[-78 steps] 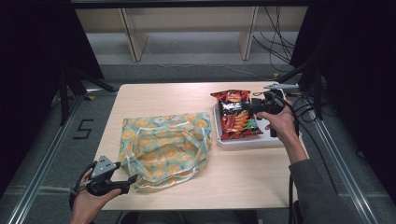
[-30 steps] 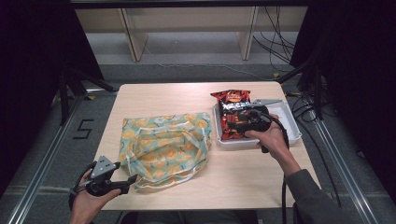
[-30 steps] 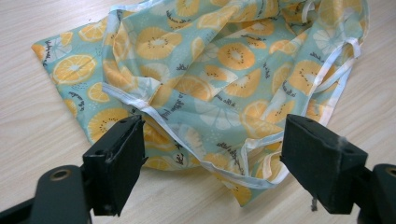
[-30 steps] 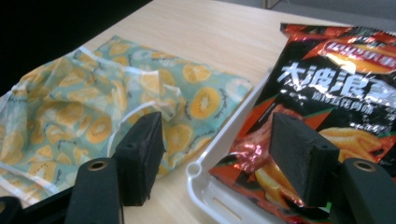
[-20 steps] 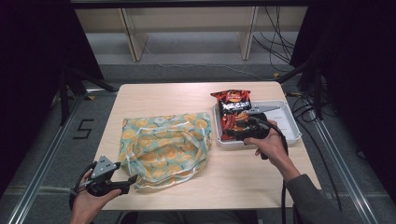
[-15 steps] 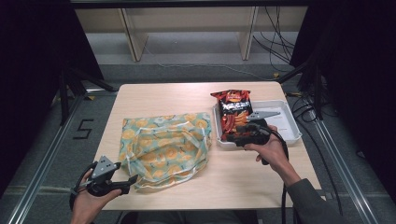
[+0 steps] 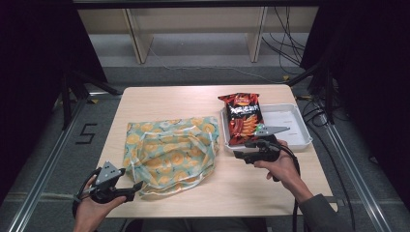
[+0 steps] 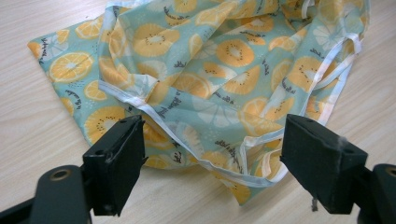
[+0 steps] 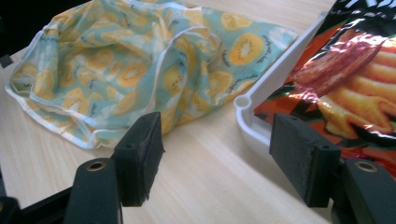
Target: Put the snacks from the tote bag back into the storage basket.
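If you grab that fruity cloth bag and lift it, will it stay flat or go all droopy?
Probably droopy: the thin teal fabric bag with orange-slice print lies crumpled in soft folds on the wooden table. It likely weighs little, since it looks flat. Its white trim might give the fingers something to catch.

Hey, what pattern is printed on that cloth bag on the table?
The cloth bag has orange and kiwi slices on light teal, clearest in the left gripper view.

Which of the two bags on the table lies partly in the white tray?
The red snack bag; it rests in the white tray, while the fruit-print cloth bag lies flat on the table.
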`<move>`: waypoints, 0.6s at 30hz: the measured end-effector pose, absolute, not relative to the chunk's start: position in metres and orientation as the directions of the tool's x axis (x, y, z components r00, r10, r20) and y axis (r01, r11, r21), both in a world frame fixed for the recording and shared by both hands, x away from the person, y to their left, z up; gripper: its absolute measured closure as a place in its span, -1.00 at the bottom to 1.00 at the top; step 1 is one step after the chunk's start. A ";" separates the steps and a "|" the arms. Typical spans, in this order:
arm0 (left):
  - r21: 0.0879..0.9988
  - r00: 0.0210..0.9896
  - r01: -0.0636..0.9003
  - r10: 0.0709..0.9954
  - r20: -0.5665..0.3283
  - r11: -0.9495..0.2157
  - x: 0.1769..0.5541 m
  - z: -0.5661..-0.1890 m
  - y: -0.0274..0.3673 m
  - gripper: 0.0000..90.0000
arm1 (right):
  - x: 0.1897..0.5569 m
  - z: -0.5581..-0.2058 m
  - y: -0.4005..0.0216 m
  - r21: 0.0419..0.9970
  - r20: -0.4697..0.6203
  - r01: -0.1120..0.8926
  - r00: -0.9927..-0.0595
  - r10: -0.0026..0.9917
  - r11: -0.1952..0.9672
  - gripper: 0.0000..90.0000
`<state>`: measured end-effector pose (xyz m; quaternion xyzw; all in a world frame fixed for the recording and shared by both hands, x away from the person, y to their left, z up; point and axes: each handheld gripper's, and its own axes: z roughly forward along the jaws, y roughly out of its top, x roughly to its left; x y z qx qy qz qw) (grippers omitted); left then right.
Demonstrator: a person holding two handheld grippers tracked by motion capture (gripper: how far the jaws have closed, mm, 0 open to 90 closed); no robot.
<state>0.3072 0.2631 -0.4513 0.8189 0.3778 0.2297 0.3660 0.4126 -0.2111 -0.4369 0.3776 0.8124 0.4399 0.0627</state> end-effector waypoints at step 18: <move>0.772 0.620 0.444 0.778 0.102 -0.454 0.308 -0.452 0.263 -0.53 | 0.385 -0.443 -0.205 0.761 0.168 0.515 -0.743 0.647 0.395 -0.27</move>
